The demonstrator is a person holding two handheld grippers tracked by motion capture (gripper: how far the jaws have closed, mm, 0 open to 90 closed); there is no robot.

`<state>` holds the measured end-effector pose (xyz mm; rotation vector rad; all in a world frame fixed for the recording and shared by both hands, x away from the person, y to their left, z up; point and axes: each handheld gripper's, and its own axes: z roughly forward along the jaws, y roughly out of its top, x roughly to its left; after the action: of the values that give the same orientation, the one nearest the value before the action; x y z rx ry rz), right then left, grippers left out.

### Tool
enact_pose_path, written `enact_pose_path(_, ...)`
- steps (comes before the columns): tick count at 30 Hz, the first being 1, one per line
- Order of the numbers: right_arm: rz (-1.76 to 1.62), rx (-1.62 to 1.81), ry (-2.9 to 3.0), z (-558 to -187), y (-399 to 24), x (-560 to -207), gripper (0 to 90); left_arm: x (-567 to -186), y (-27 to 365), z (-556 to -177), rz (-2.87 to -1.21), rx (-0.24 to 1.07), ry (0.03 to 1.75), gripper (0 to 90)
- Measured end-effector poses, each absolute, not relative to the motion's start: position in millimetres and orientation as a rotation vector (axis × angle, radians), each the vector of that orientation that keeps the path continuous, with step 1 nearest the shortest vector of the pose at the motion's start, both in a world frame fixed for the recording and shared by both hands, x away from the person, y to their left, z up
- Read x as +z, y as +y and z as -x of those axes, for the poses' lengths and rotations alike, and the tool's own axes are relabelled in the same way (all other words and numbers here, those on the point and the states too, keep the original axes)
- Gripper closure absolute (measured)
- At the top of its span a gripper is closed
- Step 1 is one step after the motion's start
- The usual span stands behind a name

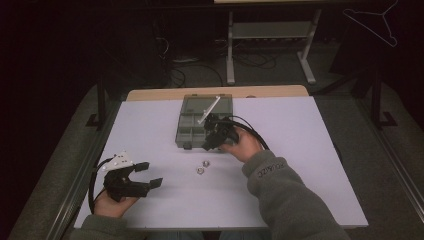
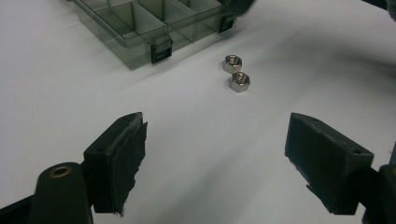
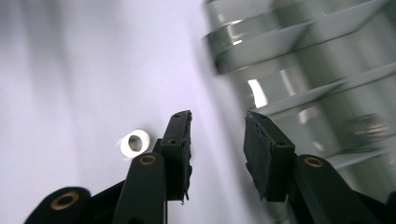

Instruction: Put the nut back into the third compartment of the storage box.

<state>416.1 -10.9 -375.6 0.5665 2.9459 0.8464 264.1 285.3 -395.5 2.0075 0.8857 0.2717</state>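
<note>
Steel nuts [image 1: 202,167] lie just before the box [image 1: 192,131], nearer the right gripper [image 1: 208,145], slightly open and empty; left gripper [image 1: 150,175] wide open.

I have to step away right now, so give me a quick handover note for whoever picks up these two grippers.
Left gripper: open, empty, resting near the table's front left, jaws pointing toward the nuts.
Right gripper: jaws slightly apart with nothing between them, at the near edge of the compartment box.
Things: two hex nuts lie side by side on the white table, just in front of the box. The box is open; one blurred small item seems to sit in a compartment in the right gripper view.
Done: possibly one piece placed in the box, not certain.
Left: likely pick up the two nuts and put them in the box.
</note>
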Motion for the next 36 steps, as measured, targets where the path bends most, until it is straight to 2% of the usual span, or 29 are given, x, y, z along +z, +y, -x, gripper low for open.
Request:
enact_pose_path(3, -0.538, 0.816, 2.966, -402.3, -10.2, -387.3, 60.0, -395.6, 285.2, -264.3, -2.013, 0.272, 0.884, 19.6)
enact_pose_path(15, -0.538, 0.750, 3.010, -392.0, -1.3, -417.3, 58.9, -395.6, 285.4, -264.2, -2.006, 0.272, 0.886, 19.6)
enact_pose_path(22, -0.511, 0.707, 2.995, -389.7, 5.7, -421.4, 60.6, -395.4, 285.2, -263.9, -2.003, 0.271, 0.889, 19.6)
enact_pose_path(31, -0.464, 0.659, 2.979, -387.9, 9.5, -423.8, 69.2, -395.2, 285.2, -264.0, -2.004, 0.270, 0.888, 19.7)
enact_pose_path(36, -0.467, 0.697, 2.981, -390.0, 5.8, -415.1, 69.4, -395.0, 285.5, -263.9, -2.005, 0.269, 0.888, 19.7)
